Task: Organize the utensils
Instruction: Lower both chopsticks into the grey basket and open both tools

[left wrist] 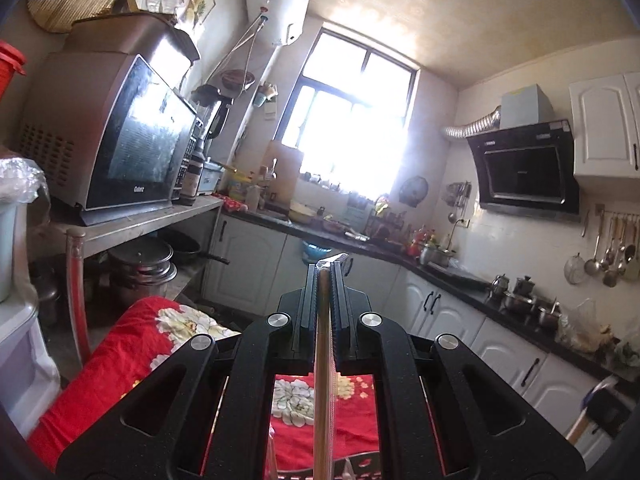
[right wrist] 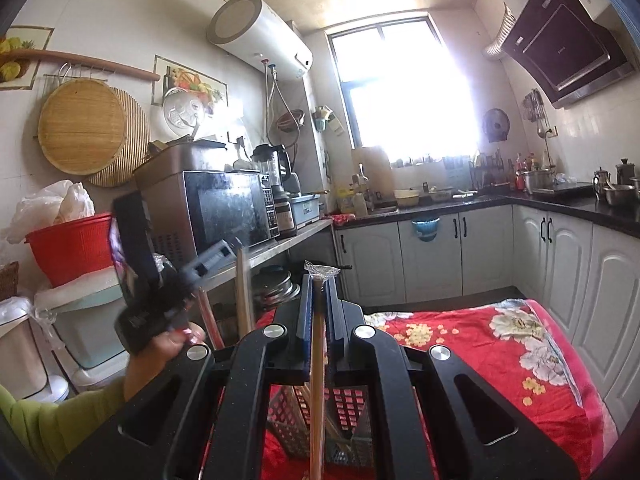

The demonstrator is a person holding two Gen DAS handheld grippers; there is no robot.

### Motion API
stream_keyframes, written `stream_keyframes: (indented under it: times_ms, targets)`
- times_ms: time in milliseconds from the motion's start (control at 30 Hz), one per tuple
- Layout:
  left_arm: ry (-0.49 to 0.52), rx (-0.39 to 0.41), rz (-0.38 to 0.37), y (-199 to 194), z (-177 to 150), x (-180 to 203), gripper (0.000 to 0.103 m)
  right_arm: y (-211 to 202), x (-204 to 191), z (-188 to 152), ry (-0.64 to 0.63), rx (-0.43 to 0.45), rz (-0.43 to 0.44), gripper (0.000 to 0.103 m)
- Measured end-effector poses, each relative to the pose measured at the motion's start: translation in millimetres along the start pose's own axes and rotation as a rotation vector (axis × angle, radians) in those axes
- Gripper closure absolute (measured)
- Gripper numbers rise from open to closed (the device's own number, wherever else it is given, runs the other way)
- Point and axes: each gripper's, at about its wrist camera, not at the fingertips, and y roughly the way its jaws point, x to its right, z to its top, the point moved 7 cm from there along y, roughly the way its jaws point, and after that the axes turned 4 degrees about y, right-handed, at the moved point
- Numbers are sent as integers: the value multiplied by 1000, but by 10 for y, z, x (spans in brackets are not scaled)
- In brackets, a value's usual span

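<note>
A grey perforated basket [right wrist: 316, 432] sits on a red floral cloth [right wrist: 480, 360] in a small kitchen, with wooden sticks leaning inside it; what they are exactly cannot be told. Its dark rim [left wrist: 352, 466] only just shows at the bottom of the left wrist view.

To the left, the left gripper [right wrist: 224, 250] is raised and tilted, blurred, held in the person's left hand [right wrist: 172, 342] at the end of a green sleeve [right wrist: 60, 412]. Its jaws are clamped on a wooden chopstick [left wrist: 322, 360], which runs lengthwise between the fingers and down toward the basket; seen from the right wrist, the same stick [right wrist: 245, 292] hangs below that gripper.

Further right, the right gripper [right wrist: 319, 284] points forward and slightly up, directly above the basket. Its jaws are closed on a second chopstick [right wrist: 316, 380], whose lower end reaches down over the basket. Behind stand a microwave [right wrist: 224, 208] on a shelf and white cabinets [right wrist: 480, 248].
</note>
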Motion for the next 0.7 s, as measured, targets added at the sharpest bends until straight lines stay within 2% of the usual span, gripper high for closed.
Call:
stream_keyframes:
  times_ms: [200, 400, 700]
  targets:
    - [13, -1, 19, 177, -108, 5, 100, 193, -17, 85, -19, 19, -13, 97]
    - [22, 27, -8, 254, -199, 4, 100, 374, -17, 136, -48, 56, -5, 97]
    - [27, 14, -41, 360, -400, -19, 100, 634, 56, 21, -93, 82, -22, 97]
